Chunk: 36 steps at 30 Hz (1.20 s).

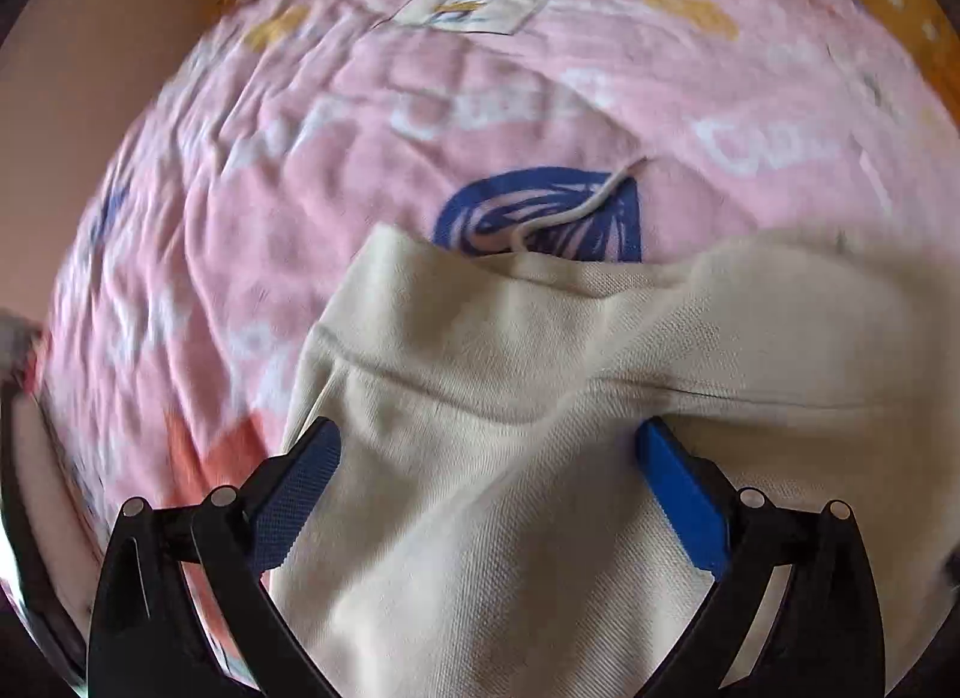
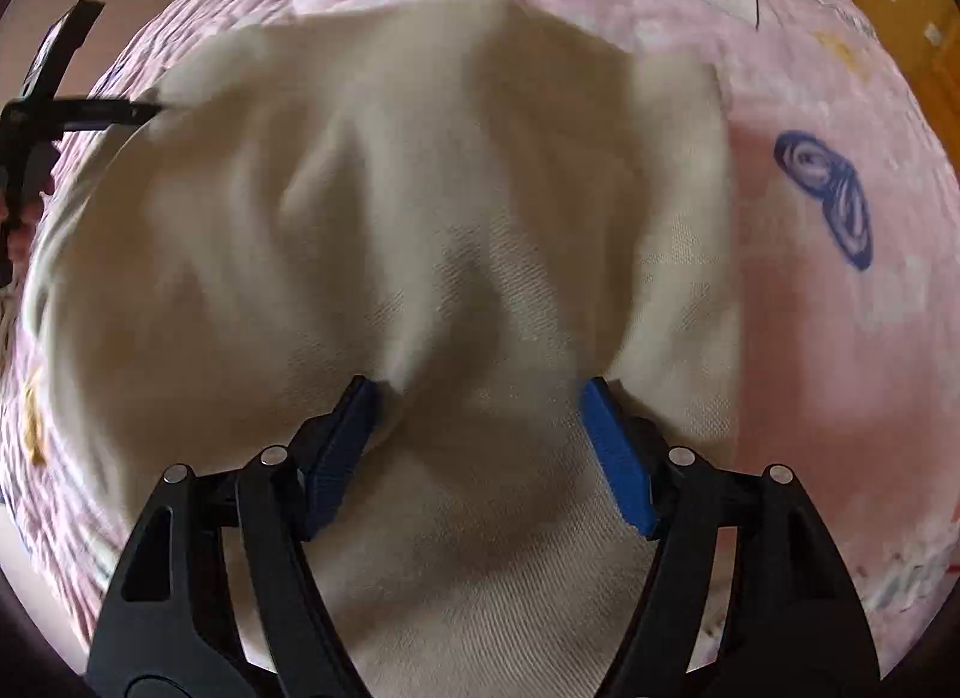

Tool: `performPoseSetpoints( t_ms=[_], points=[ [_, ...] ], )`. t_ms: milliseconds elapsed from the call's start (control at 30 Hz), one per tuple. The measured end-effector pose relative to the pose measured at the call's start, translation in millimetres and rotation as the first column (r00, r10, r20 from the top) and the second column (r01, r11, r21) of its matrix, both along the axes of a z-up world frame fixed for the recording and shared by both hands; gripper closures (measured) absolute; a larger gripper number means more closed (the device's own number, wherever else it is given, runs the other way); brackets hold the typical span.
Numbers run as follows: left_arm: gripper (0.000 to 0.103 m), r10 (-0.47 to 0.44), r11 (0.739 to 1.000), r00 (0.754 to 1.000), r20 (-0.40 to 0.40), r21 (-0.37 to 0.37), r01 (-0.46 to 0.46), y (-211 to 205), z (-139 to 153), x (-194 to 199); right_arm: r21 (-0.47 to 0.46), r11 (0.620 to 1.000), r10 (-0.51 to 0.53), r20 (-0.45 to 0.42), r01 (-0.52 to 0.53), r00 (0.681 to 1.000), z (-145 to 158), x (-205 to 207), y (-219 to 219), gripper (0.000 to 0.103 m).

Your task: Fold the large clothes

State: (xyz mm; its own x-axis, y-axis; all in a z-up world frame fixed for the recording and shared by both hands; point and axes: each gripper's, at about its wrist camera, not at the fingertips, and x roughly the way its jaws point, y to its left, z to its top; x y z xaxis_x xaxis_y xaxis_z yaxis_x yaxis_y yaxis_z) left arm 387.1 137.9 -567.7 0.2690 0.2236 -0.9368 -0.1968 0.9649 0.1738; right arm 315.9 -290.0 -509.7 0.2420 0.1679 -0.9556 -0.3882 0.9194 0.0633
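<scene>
A large cream garment lies rumpled on a pink printed bedsheet. A thin white cord trails from its upper edge onto a blue print. My left gripper points down over the garment near its left edge, open, its blue pads wide apart with cloth beneath them. In the right wrist view the garment spreads in loose folds. My right gripper hangs open over it, with a soft ridge of cloth rising between the pads, which do not press on it.
The bedsheet continues to the right of the garment, with a blue butterfly print. Orange-yellow fabric lies at the far right corner. A black frame, apparently the other gripper, sits at the garment's left edge.
</scene>
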Motion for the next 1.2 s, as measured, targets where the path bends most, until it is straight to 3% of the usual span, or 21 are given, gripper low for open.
performPoseSetpoints(
  t_ms=[67,167,300,367,467,600,700,767,800,867,900,967,1133,1200],
  points=[
    [0.006,-0.032,0.997,0.999,-0.001,0.072,0.032,-10.2,-9.7,2.9,-0.020,0.999,-0.035,0.039,0.036,0.999,-7.2,7.7,4.0,0.034],
    [0.006,0.006,0.999,1.000,-0.023,0.045,-0.005,-3.1,-13.7,9.5,0.007,0.996,-0.089,0.016,0.089,0.996,-11.2,12.7,2.3,0.032],
    [0.008,-0.025,0.997,1.000,-0.017,0.073,0.026,-17.7,13.9,1.6,0.076,0.991,-0.117,0.033,0.114,0.993,16.1,6.3,-18.6,0.032],
    [0.008,-0.061,0.998,0.998,0.017,0.019,0.061,-31.0,38.3,-9.5,0.157,0.975,-0.163,0.047,0.154,0.985,36.1,1.8,-39.3,0.031],
    [0.008,-0.098,0.992,0.993,0.061,-0.074,0.103,-63.8,72.7,-29.7,0.320,0.923,-0.232,0.019,0.214,0.973,56.2,-0.4,-86.3,0.016],
    [0.008,-0.180,0.959,0.982,0.059,-0.212,0.189,-123.3,94.9,-50.0,0.420,0.871,-0.246,-0.076,0.254,0.966,38.9,11.4,-123.1,0.014],
    [0.008,-0.165,0.944,0.986,-0.030,-0.296,0.149,-151.2,79.0,-52.4,0.554,0.751,-0.234,-0.287,0.360,0.929,-5.7,16.5,-148.4,0.013],
    [0.008,-0.162,0.938,0.983,-0.085,-0.322,0.127,-164.5,58.7,-49.9,0.610,0.672,-0.167,-0.427,0.420,0.889,-38.8,15.3,-150.3,0.013],
    [0.008,-0.153,0.938,0.983,-0.103,-0.328,0.111,-166.9,50.3,-48.8,0.627,0.650,-0.139,-0.458,0.430,0.878,-49.6,14.3,-148.9,0.013],
    [0.008,-0.141,0.928,0.976,-0.164,-0.364,0.073,-166.6,25.5,-43.6,0.645,0.645,-0.124,-0.440,0.409,0.890,-60.9,16.5,-147.0,0.011],
    [0.008,-0.143,0.927,0.971,-0.189,-0.370,0.065,-165.6,14.0,-41.0,0.671,0.623,-0.104,-0.438,0.401,0.893,-64.5,19.0,-145.4,0.005],
    [0.008,-0.147,0.922,0.964,-0.221,-0.384,0.052,-161.6,-4.6,-39.0,0.681,0.619,-0.085,-0.437,0.392,0.895,-65.7,21.5,-142.6,0.005],
    [0.007,-0.174,0.910,0.960,-0.218,-0.408,0.072,-157.3,-19.3,-37.6,0.708,0.664,0.049,-0.359,0.238,0.932,-34.8,15.7,-113.2,0.007],
    [0.007,-0.173,0.902,0.962,-0.212,-0.427,0.069,-153.5,-22.6,-38.1,0.690,0.699,0.080,-0.336,0.188,0.938,-37.9,15.5,-99.3,0.006]
  ],
)
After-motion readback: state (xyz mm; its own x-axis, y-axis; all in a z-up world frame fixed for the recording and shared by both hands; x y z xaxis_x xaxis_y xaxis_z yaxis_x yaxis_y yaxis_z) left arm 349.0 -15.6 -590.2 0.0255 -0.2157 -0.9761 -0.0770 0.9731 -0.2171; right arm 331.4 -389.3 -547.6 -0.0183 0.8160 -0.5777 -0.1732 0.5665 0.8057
